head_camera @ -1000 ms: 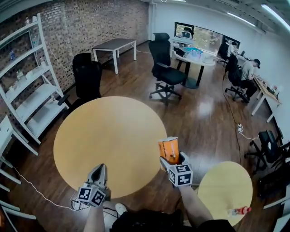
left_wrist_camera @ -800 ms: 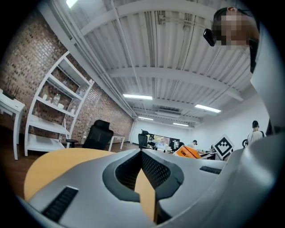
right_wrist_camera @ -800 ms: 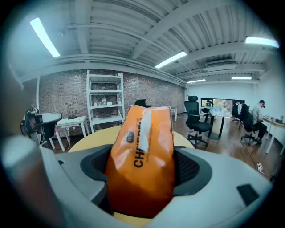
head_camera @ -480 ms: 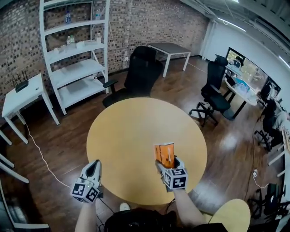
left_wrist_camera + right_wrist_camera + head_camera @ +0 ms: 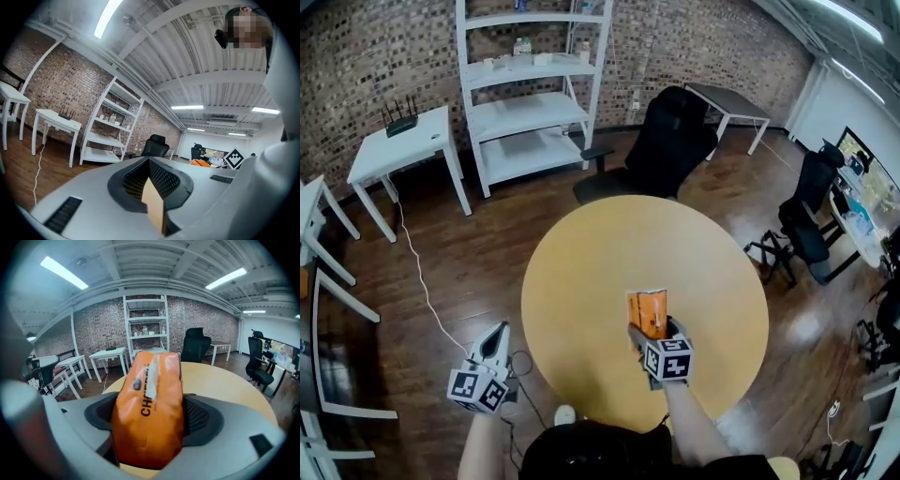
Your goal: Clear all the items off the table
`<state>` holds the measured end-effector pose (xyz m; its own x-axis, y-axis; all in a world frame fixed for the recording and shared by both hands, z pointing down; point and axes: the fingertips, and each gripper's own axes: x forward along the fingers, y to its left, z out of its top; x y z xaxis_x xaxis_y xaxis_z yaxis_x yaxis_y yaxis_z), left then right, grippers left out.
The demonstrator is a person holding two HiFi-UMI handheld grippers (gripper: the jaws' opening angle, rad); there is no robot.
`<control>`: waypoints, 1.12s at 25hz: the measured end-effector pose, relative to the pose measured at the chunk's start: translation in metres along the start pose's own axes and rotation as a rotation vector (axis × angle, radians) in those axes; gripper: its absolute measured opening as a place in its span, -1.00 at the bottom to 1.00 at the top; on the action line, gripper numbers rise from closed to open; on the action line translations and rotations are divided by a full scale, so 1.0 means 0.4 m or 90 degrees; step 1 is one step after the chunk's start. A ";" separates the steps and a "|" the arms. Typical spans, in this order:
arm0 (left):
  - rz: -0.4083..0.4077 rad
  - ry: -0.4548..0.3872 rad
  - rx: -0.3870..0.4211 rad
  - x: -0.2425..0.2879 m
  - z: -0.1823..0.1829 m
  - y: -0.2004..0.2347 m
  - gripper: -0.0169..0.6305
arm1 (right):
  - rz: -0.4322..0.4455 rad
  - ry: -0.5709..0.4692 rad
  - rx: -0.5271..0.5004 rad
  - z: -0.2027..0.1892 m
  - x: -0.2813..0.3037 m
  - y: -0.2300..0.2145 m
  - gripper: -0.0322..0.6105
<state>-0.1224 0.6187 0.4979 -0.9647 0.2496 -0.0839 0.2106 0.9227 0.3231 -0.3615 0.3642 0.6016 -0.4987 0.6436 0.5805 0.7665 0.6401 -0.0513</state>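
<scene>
Right tongs (image 5: 654, 330): closed on an orange packet (image 5: 647, 310), one jaw pressing each side, as the right gripper view shows.
Orange packet: held upright in the right tongs and raised above the near part of the round tabletop (image 5: 619, 244). Its top end sticks up past the jaw tips. Dark lettering runs along its face, only partly readable, and a pale glare streak crosses it.
Left tongs (image 5: 498, 330): jaws brought together to a point, with nothing held between them. They sit off the left edge of the tabletop, over the wooden floor (image 5: 422, 300).
Tabletop: round, light wood, and bare apart from the packet held over it.
Person: both forearms reach in from the bottom of the head view, one to each pair of tongs.
Behind the tabletop: a black office chair (image 5: 670, 145) stands just beyond the far edge.
Back wall: brick, with a white shelf unit (image 5: 534, 94) against it, small items on its upper shelves too small to make out.
Left side: a white desk (image 5: 398, 155) carries a black router (image 5: 397, 120), and a white cable (image 5: 417, 272) trails from it across the floor.
</scene>
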 end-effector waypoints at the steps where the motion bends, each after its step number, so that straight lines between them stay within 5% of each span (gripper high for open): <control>1: 0.016 0.007 0.001 -0.008 -0.009 0.018 -0.98 | 0.008 0.013 -0.001 -0.007 0.028 0.008 0.35; 10: 0.110 0.077 -0.022 -0.070 -0.092 0.092 -0.98 | 0.060 0.160 -0.026 -0.166 0.189 0.063 0.36; 20: 0.123 0.157 -0.042 -0.089 -0.187 0.129 -0.98 | 0.040 0.207 -0.035 -0.262 0.254 0.093 0.37; 28: 0.109 0.149 -0.066 -0.067 -0.183 0.135 -0.98 | 0.051 0.244 -0.030 -0.282 0.273 0.107 0.59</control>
<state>-0.0967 0.6402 0.5865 -0.9295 0.3130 0.1950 0.3671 0.8355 0.4088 -0.3374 0.4144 0.7545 -0.2566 0.4822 0.8376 0.8187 0.5691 -0.0768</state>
